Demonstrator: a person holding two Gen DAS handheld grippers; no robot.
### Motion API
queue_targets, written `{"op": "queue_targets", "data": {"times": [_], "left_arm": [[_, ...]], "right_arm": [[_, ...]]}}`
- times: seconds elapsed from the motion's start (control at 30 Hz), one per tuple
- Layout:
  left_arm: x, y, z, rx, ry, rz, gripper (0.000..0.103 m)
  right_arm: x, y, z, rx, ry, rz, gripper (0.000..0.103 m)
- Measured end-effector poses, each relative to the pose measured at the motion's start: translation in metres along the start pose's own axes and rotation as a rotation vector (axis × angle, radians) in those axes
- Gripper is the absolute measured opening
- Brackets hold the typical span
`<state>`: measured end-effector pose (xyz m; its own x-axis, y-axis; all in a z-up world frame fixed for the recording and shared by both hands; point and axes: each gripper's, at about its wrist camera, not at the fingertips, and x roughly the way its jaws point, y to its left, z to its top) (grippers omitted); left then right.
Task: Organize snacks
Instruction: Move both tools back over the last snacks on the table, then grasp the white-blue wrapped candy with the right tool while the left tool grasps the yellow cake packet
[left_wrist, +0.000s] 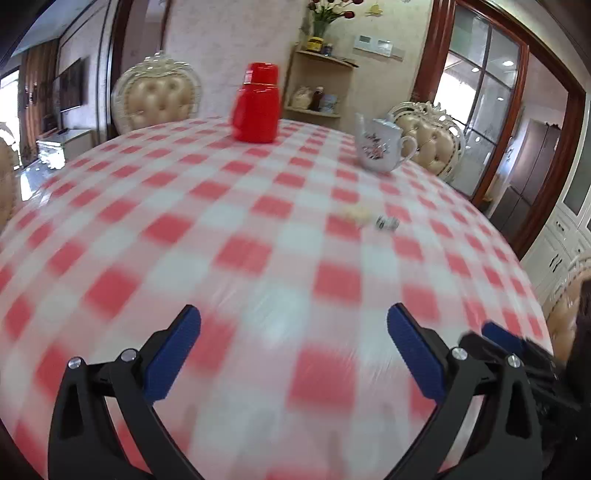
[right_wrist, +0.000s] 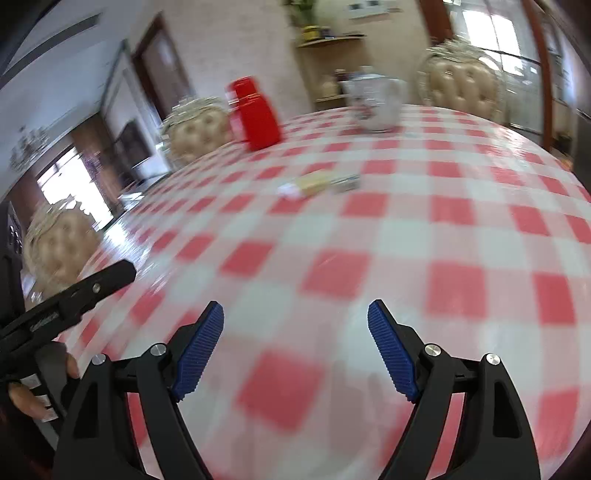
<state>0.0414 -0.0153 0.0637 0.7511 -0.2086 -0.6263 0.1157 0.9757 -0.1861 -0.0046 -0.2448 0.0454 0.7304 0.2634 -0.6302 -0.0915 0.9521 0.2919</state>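
Plainly, snacks (right_wrist: 319, 183) on tablecloth (right_wrist: 369, 229), jaws apart

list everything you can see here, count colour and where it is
tablecloth: one, red and white check, covering the table
jar: one, red with a lid, far side of the table
teapot: one, white with flower print, far side, right of the jar
snack packets: small blurred cluster, yellow, white and grey, mid table; count unclear
chairs: cream tufted, around the table
wall shelf: one, wooden, holding jars
left hand-held gripper: black, blue pads, open, empty
right hand-held gripper: same, open, empty
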Motion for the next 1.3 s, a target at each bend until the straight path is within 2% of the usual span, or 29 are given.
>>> {"op": "queue_targets", "data": {"times": [0.17,0.23,0.33,0.47,0.63,0.67,0.8,0.83,0.87,0.97,1.03,1.17,1.2,1.3], "left_arm": [[0.069,-0.023,0.036,-0.089,-0.032,-0.046,0.101],[0.078,-0.024,0.038,-0.085,-0.07,-0.072,0.101],[0.082,-0.021,0.033,-0.045,-0.073,-0.107,0.101],[0.064,-0.01,0.032,-0.096,-0.17,-0.137,0.101],[0.066,-0.005,0.033,-0.153,-0.125,-0.249,0.101],[0.067,-0.006,0.033,-0.162,-0.11,-0.259,0.101],[0.073,-0.009,0.03,-0.169,-0.069,-0.278,0.101],[0.074,-0.01,0.03,-0.162,-0.058,-0.272,0.101],[0.076,-0.012,0.029,-0.156,-0.045,-0.268,0.101],[0.086,-0.016,0.028,-0.142,0.023,-0.247,0.101],[0.093,-0.017,0.028,-0.143,0.075,-0.231,0.101],[0.097,-0.014,0.029,-0.142,0.104,-0.207,0.101],[0.098,-0.016,0.031,-0.123,0.099,-0.199,0.101],[0.111,-0.028,0.042,-0.014,0.107,-0.103,0.101]], "right_arm": [[0.038,-0.036,0.043,0.017,0.003,-0.076,0.077],[0.061,-0.044,0.059,-0.01,0.031,-0.108,0.076],[0.099,-0.046,0.082,-0.072,0.067,-0.135,0.075],[0.153,-0.04,0.111,-0.117,0.14,-0.13,0.068],[0.186,-0.024,0.132,-0.165,0.168,-0.153,0.058],[0.193,-0.022,0.135,-0.164,0.18,-0.164,0.054],[0.211,-0.02,0.139,-0.172,0.21,-0.209,0.049],[0.212,-0.018,0.138,-0.191,0.203,-0.219,0.046],[0.21,-0.016,0.136,-0.21,0.198,-0.217,0.032],[0.194,-0.014,0.129,-0.233,0.171,-0.224,0.033],[0.172,-0.021,0.122,-0.202,0.155,-0.187,0.033],[0.132,-0.029,0.1,-0.146,0.136,-0.132,0.033],[0.119,-0.031,0.09,-0.121,0.128,-0.11,0.033],[0.094,-0.04,0.071,-0.052,0.117,-0.065,0.033]]}}
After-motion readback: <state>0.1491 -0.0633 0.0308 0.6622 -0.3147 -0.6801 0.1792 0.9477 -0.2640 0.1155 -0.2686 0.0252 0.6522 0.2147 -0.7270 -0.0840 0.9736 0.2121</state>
